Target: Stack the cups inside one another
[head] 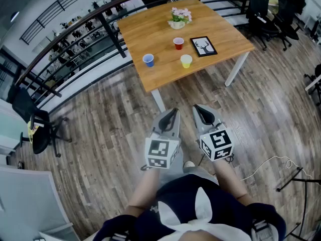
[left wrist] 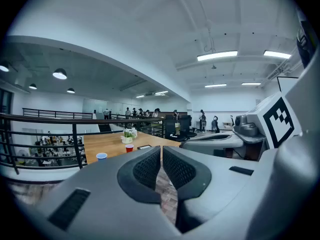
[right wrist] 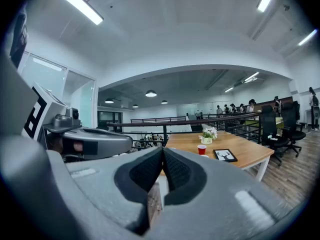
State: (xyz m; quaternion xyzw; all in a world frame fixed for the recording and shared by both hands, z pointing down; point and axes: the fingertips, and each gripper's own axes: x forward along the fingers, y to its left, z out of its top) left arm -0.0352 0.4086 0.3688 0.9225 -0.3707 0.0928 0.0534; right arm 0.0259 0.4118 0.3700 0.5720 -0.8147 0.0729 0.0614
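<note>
Three small cups stand apart on the wooden table (head: 220, 26): a blue cup (head: 148, 59) on the left, a red cup (head: 178, 43) further back, and a yellow cup (head: 186, 61) near the front edge. Both grippers hang over the floor short of the table, side by side and pointing at it. My left gripper (head: 174, 111) is shut and empty, and so is my right gripper (head: 197, 107). In the left gripper view the jaws (left wrist: 161, 149) meet, with the blue cup (left wrist: 101, 156) and red cup (left wrist: 129, 147) far beyond. In the right gripper view the closed tips (right wrist: 163, 150) sit left of the red cup (right wrist: 201, 149).
A framed deer picture (head: 203, 46) and a flower pot (head: 178, 18) share the table. A dark railing (head: 75, 24) runs behind and left of it. Office chairs (head: 266, 11) stand at the back right. A cable (head: 271, 162) lies on the wood floor at the right.
</note>
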